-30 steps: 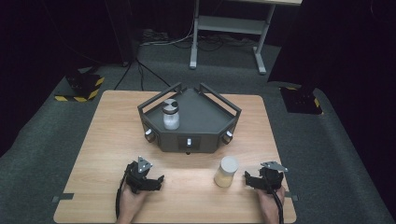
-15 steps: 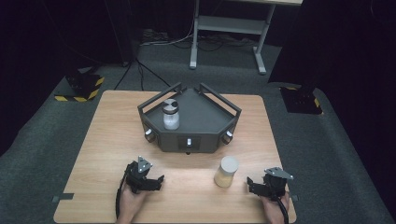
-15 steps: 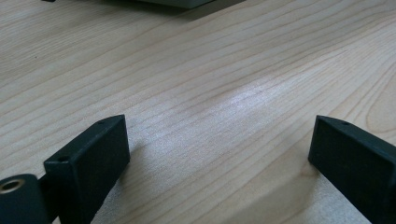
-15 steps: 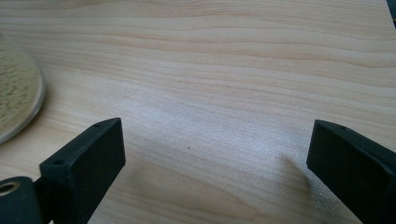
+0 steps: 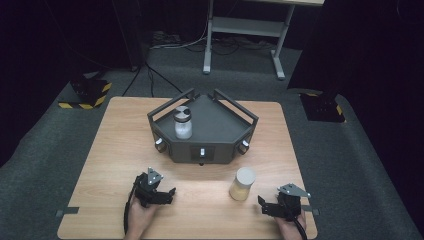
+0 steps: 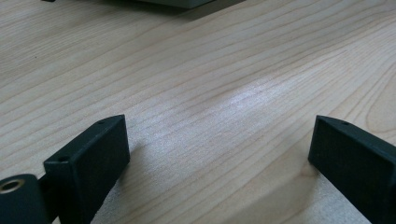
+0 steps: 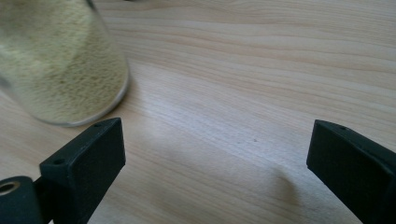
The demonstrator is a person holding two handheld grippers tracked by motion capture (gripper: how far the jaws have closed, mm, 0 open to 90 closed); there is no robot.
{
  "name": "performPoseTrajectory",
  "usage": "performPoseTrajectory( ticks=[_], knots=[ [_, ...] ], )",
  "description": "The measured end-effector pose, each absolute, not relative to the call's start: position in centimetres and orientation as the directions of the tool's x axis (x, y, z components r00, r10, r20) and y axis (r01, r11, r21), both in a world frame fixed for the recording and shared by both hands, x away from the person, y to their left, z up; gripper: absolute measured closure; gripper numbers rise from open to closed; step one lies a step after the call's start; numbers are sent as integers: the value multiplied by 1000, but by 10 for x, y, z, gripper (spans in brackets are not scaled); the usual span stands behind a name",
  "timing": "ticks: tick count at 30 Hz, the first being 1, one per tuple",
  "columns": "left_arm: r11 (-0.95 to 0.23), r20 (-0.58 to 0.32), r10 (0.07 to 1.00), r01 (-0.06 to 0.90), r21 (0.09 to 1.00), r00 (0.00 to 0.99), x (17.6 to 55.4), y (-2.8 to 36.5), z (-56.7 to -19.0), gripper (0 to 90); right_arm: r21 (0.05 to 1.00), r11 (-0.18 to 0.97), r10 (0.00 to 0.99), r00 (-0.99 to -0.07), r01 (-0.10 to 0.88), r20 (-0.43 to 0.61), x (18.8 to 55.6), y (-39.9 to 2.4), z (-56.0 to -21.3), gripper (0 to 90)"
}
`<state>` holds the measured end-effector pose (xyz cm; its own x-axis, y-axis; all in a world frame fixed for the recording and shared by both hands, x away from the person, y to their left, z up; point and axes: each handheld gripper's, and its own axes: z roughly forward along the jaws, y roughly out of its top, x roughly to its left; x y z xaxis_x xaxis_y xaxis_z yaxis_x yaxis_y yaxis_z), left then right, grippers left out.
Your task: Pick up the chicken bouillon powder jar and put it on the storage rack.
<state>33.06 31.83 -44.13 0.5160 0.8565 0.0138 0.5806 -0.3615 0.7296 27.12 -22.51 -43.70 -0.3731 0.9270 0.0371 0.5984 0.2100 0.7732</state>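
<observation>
1. The jar of pale grains stands upright on the wooden counter, lower right of centre in the high view, below the dark tray.
2. The right gripper sits at the lower right of that frame, near the jar and apart from it. Its fingers are spread wide with only bare counter between them.
3. In the right gripper view the jar fills the upper left corner. Its top and left side are cut off by the frame edge.
4. The left gripper rests at the lower left of the high view, well apart from the jar. Its fingers stand wide over bare wood.
5. A second jar stands in the tray's left part. Its lid detail is too small to make out.
6. Both forearms are cut off at the bottom edge.
</observation>
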Motion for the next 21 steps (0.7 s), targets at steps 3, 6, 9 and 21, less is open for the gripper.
performPoseTrajectory(
  ticks=[3,6,9,21],
  knots=[
    [-362,14,856,581,730,516,331,318,-441,53,775,220,920,-391,593,39,269,-223,-436,41],
    [-361,14,856,581,730,516,331,318,-441,52,781,231,911,-410,581,35,266,-221,-435,41],
    [-361,14,856,581,730,516,331,318,-441,53,783,236,906,-421,575,37,265,-220,-434,41],
    [-361,14,857,581,730,516,331,318,-441,53,781,282,872,-488,557,33,267,-206,-434,41]
  ],
)
